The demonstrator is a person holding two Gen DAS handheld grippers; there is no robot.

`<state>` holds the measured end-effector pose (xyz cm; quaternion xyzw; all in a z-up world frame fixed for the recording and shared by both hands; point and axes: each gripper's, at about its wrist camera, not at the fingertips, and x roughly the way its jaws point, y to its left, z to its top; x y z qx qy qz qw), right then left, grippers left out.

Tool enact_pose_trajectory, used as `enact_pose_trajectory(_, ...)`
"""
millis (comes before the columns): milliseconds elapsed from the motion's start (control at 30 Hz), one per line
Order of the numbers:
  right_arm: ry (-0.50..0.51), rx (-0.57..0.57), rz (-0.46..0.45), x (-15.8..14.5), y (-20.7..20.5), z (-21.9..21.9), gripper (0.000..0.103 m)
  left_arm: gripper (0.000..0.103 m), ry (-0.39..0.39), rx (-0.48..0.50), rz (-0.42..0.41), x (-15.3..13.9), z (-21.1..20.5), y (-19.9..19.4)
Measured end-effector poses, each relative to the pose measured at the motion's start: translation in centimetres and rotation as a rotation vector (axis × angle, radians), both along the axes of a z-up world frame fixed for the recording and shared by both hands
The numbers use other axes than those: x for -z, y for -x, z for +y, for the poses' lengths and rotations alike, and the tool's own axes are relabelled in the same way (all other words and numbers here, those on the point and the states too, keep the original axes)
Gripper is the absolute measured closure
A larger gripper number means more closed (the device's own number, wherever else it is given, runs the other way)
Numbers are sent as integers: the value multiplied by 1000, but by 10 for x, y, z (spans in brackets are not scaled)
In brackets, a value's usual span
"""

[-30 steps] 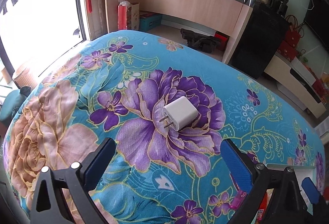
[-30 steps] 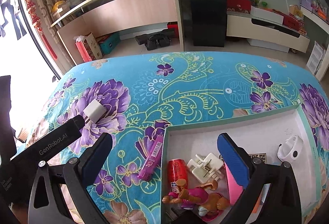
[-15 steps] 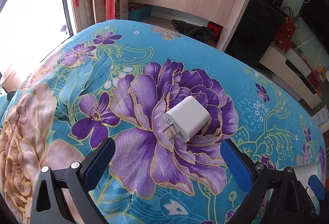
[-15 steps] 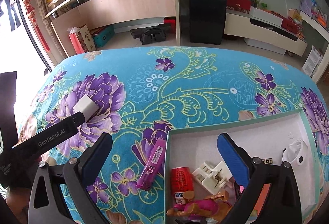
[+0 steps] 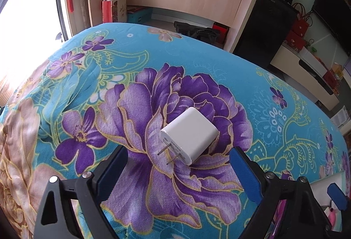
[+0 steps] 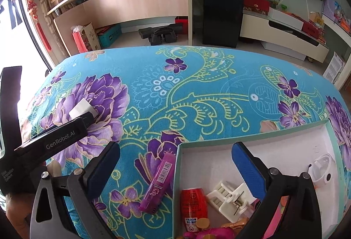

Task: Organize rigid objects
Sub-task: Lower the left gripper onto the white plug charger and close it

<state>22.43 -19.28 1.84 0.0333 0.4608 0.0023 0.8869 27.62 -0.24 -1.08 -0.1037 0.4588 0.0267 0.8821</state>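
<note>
Here we see the white charger (image 5: 189,134) lying on its side on a big purple flower of the floral cloth (image 5: 219,67), at the centre of the left wrist view, its two metal prongs pointing toward the lower left of the frame. The left gripper (image 5: 178,164) reaches in from the bottom edge with a blue pad on either side of the charger; its jaws are closing, yet both pads stand clear of the white body and grip nothing.

In the right wrist view the right gripper (image 6: 175,162) fills the lower part of the frame, fingers spread wide and empty, one pad over the cloth and the other over the white box (image 6: 285,151) at the lower right. Inside the box we make out a red can (image 6: 193,206), a white clip (image 6: 230,199) and a white hook-like piece (image 6: 322,171) near its right wall. A pink tube (image 6: 159,184) with a barcode lies on the cloth just beside the box's left wall. At the left of this frame the charger shows partly behind the left gripper's black body.
</note>
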Motion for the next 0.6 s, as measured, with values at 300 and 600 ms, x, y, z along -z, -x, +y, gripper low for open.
enact_pose_trajectory(300,-5,-1,12,8,-7,0,1,15,-16,21,-37,2,-6,-7)
enact_pose_trajectory(600,-10,4,30,11,-7,-2,1,45,-26,41,-34,3,-8,-9)
